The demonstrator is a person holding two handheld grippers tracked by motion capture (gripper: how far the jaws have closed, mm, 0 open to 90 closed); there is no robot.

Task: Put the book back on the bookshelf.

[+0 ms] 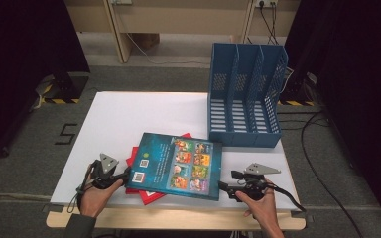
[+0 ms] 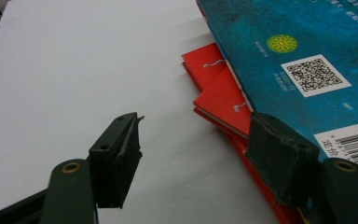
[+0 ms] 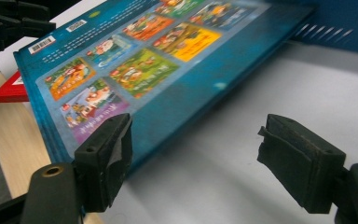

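So the left tool [image 2: 193, 154] sits half-open, its one jaw against the blue book's [image 1: 178, 163] corner, red books [image 2: 216, 93] underneath. Right tool [image 3: 191, 158] gapes wide, gripping nothing, blue book just off its one jaw

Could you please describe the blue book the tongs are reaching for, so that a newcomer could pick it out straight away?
Start at the blue file rack standing on the far right of the white table; just in front of it, toward the person, lies a stack of books. The blue book is the large one on top, back cover up, with a grid of colourful pictures, a barcode and a QR code, unlike the plain red books peeking out beneath.
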